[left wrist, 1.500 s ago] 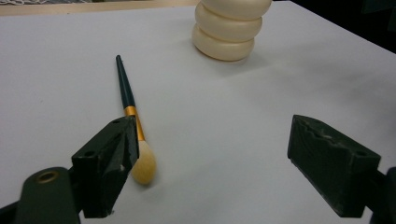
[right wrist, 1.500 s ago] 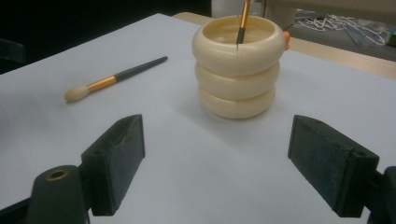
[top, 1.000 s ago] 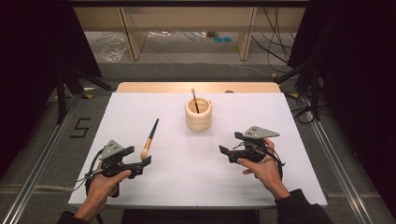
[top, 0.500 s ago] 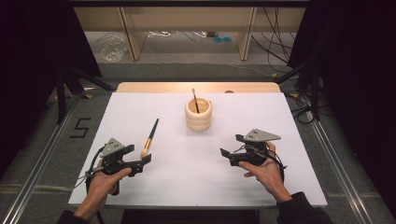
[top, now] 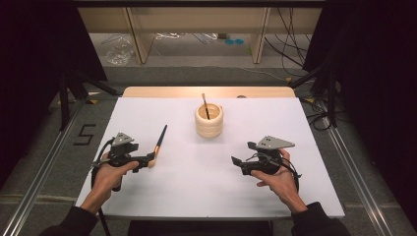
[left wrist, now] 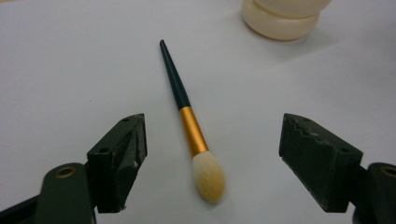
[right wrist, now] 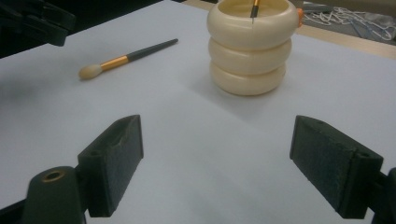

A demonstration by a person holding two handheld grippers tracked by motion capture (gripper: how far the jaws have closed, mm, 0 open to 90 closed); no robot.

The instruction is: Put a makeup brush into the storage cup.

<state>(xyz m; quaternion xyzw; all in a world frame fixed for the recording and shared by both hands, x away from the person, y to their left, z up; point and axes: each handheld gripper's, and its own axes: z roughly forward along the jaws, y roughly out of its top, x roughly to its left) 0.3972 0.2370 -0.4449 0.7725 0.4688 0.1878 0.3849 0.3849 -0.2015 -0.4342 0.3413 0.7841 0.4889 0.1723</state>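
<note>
A makeup brush [top: 160,142] with a dark handle, gold ferrule and pale bristles lies flat on the white table [top: 196,191]. My left gripper [top: 150,160] is at its bristle end. In the left gripper view the brush [left wrist: 191,130] lies between the wide jaws of that gripper [left wrist: 215,128], which have just closed a little; neither pad touches it. A cream ribbed holder [top: 209,123] stands mid-table with a second brush [top: 205,105] upright in it. My right gripper [top: 236,162] rests open on the right, aimed at the holder [right wrist: 247,51], with nothing between its jaws [right wrist: 217,135].
A wooden strip [top: 206,92] runs along the table's far edge. Beyond it are wooden shelf legs, cables and a plastic bag on the floor. Metal rails flank the table, and a "5" [top: 84,133] is marked on the floor at left.
My left gripper has slid forward along the table, so its jaws now straddle the brush's bristle end. The right gripper, holder and brushes have stayed put.
</note>
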